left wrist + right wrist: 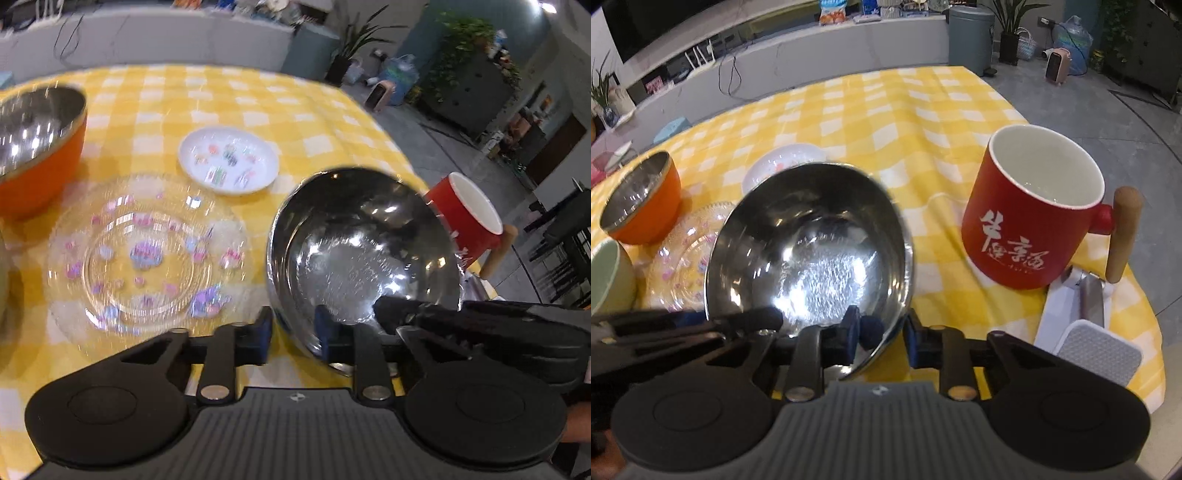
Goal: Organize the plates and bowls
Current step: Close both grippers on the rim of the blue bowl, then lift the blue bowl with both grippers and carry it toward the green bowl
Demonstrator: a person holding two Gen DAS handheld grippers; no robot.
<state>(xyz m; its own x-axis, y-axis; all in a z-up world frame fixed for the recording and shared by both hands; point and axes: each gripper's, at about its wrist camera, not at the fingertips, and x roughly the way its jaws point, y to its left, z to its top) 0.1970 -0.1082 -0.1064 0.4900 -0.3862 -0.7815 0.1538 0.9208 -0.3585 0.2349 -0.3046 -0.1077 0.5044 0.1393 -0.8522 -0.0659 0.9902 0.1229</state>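
Note:
A shiny steel bowl [362, 251] [812, 251] sits tilted over the yellow checked tablecloth [258, 96]. My left gripper [294, 332] is shut on its near rim, one blue pad inside and one outside. My right gripper [881, 334] is shut on the same rim a little further right. A clear glass plate with pink flowers [147, 258] [683, 266] lies left of the bowl. Beyond them lies a small white plate [229, 162] [775, 166]. An orange bowl with a steel lining [40, 177] [650, 218] stands at the left.
A red mug with a wooden handle [1027, 229] [469, 221] stands right of the steel bowl. A pale green bowl [609, 277] is at the left edge. A white and grey utensil [1097, 354] lies near the table's right edge. Floor, plants and a bin lie beyond the table.

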